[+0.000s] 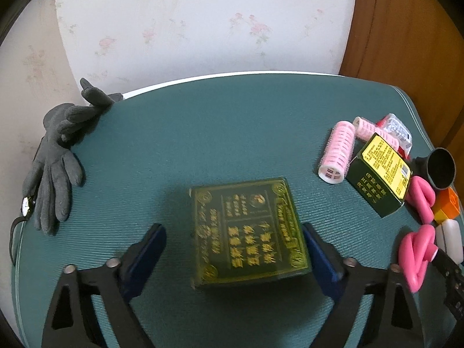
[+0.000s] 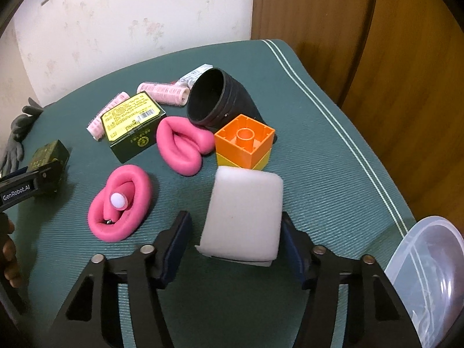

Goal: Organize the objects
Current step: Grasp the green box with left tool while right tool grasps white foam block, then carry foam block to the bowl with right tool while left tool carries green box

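Observation:
A dark green box with gold print [image 1: 249,232] lies flat on the teal mat [image 1: 203,133]. My left gripper [image 1: 232,230] stands open around it: the right finger [image 1: 316,249] is against the box's side, the left finger [image 1: 150,246] a little apart. In the right wrist view a white rounded block [image 2: 243,214] lies between the fingers of my right gripper [image 2: 235,217]. The right finger [image 2: 290,240] touches its edge. A strip of mat shows between the block and the left finger [image 2: 177,240], so this gripper is open too.
Beyond the white block lie an orange-on-yellow brick [image 2: 245,140], a black pipe elbow [image 2: 220,98], two pink foam coils [image 2: 121,203], a green box with a yellow label [image 2: 133,124] and pink hair rollers [image 2: 162,91]. Grey gloves [image 1: 58,156] and a watch [image 1: 26,206] lie left. A clear plastic container [image 2: 429,275] stands right.

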The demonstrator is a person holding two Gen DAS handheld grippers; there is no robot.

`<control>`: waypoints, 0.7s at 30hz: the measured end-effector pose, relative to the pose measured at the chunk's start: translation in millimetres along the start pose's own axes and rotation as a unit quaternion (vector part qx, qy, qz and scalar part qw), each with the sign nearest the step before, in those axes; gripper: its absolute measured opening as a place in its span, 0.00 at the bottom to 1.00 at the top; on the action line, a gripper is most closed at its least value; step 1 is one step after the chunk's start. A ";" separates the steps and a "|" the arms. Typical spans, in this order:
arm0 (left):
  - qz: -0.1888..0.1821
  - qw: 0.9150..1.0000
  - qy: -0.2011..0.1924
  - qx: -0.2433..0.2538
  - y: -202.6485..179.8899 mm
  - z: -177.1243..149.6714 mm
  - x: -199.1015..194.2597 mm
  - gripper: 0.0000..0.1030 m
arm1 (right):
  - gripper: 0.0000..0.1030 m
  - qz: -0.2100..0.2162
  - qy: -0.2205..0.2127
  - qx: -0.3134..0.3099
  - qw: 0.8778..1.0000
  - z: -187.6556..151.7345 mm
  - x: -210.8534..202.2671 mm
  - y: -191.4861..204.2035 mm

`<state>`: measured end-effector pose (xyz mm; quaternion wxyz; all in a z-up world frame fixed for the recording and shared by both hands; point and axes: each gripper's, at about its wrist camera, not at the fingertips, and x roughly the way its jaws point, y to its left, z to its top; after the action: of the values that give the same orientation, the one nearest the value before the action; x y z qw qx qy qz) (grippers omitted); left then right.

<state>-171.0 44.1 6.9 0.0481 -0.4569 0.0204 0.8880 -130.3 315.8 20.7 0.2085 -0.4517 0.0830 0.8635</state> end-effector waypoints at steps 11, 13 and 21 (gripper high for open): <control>0.010 1.000 -0.024 0.000 -1.0 1.3 -7.7 0.68 | 0.44 0.036 -0.020 0.011 0.999 -3.9 -8.8 -6.0; 0.014 0.999 -0.032 0.006 -3.5 1.0 -11.8 0.68 | 0.44 0.039 -0.028 0.015 0.999 -4.0 -11.4 -5.3; 0.029 0.996 -0.072 0.036 -17.0 0.3 -34.2 0.68 | 0.44 0.046 -0.051 0.021 0.997 -7.6 -26.2 -5.3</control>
<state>-149.7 58.8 35.0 0.0406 -0.3889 0.0624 0.9183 -109.0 310.6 38.0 0.1820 -0.3983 0.1111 0.8921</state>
